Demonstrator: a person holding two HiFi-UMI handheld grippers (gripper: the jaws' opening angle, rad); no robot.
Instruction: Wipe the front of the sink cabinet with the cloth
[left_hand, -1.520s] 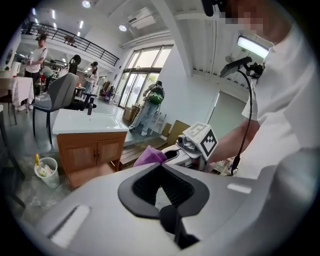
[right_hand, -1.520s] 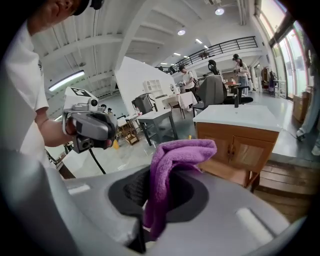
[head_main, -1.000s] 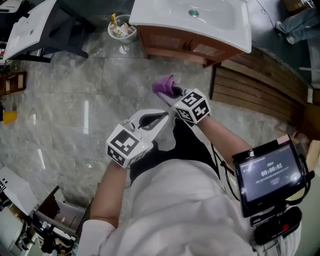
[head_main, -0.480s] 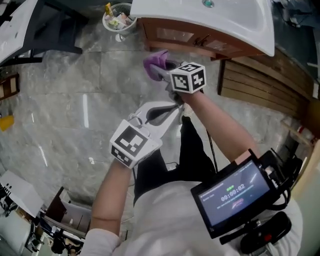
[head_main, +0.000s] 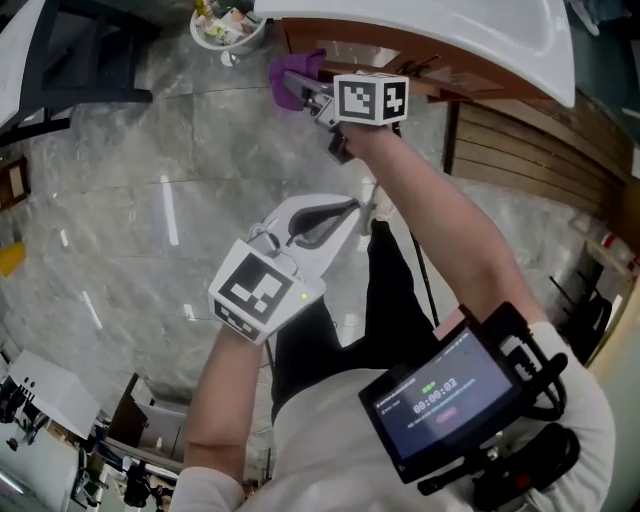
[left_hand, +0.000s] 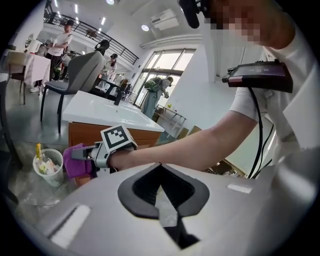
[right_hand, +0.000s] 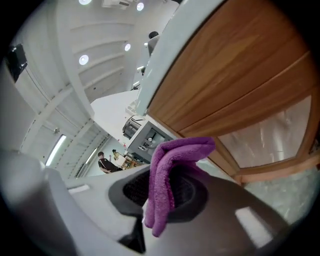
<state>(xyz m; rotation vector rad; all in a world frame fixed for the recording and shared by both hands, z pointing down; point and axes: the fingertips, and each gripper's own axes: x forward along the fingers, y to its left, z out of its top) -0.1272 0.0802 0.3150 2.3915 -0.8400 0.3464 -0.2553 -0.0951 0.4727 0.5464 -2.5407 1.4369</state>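
Grey marble floor (head_main: 140, 200) with a glossy shine fills the left of the head view. A small white waste basket (head_main: 226, 24) full of scraps stands on it at the top, just left of the sink cabinet. Low in the far left corner are dark furniture legs and white tops, too small to name.

The left claw (head_main: 355, 205) hangs over the floor in front of the person's body. Its jaws are pressed together with nothing between them, and it points up toward the other arm.

Above it is the purple cloth (head_main: 288, 76), bunched and folded, pinched in the right claw (head_main: 300, 88), whose jaws are clamped on it. The cloth is held at the left end of the cabinet front. In the right gripper view its folded top edge lies right up against the wood, though contact cannot be confirmed.

The cabinet (head_main: 420, 72) is warm brown wood with a frosted pale panel (right_hand: 265, 135) set in a wooden frame. A white sink basin (head_main: 450, 25) sits on top and overhangs the front. To the right, a dark slatted wooden panel (head_main: 520, 150) leans beside the cabinet.

The room is a bright, white, open hall with round ceiling lights (right_hand: 84, 60), tall windows (left_hand: 165, 62), a grey chair (left_hand: 80, 75) and a few people standing far off.
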